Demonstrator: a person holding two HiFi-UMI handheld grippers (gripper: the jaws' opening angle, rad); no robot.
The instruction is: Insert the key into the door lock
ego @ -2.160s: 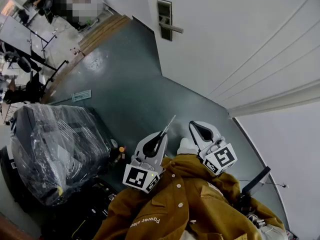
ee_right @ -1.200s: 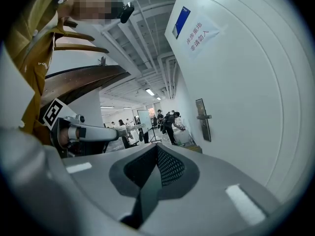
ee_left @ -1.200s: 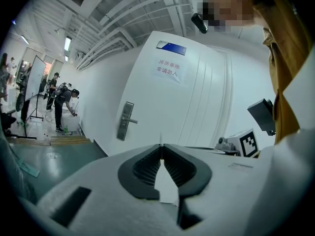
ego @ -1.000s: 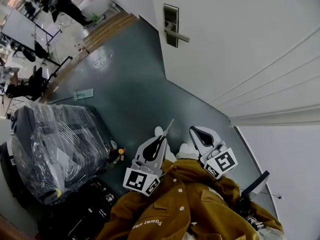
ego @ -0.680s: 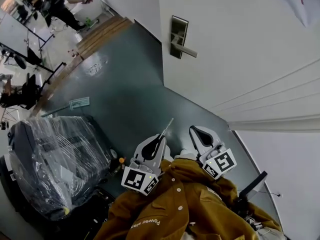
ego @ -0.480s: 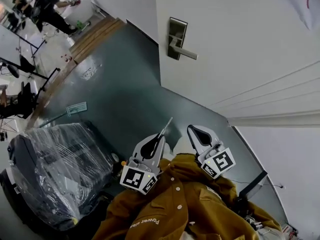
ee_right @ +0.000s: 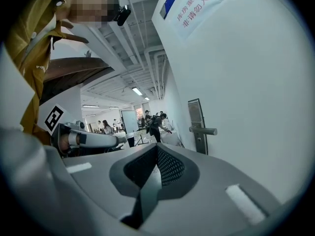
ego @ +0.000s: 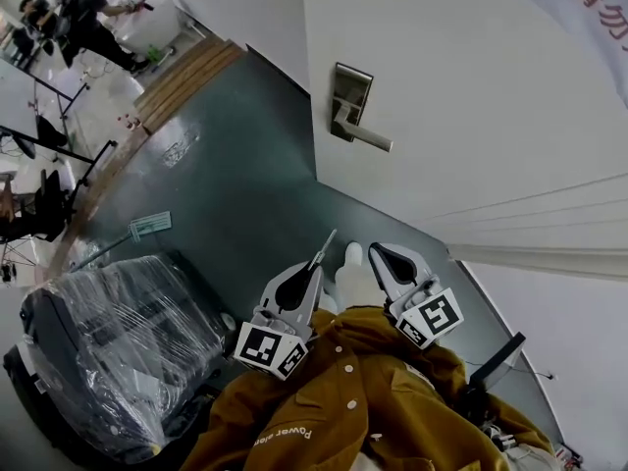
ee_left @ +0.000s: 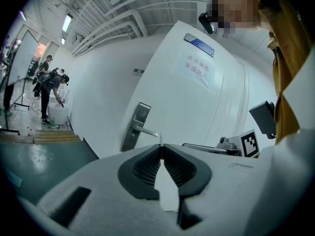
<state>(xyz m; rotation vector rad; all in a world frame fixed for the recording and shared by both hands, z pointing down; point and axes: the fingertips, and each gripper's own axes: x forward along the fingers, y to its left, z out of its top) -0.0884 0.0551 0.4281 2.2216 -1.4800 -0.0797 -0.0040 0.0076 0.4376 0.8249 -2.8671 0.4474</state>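
The door lock is a metal plate with a lever handle on a white door, ahead of both grippers and well apart from them. My left gripper is shut on a thin silver key whose blade sticks out past the jaws toward the door. In the left gripper view the key shows as a sliver above the pads, with the lock just left of it. My right gripper is shut with nothing in it; its own view shows the lock to the right.
A dark bulky object wrapped in clear plastic stands at the lower left on the green floor. A wooden step and people are far back left. A paper sign hangs on the door.
Both grippers have travelled toward the door, and the lock plate and handle now sit lower and closer in the head view. The key stays clamped and both jaws look unchanged.
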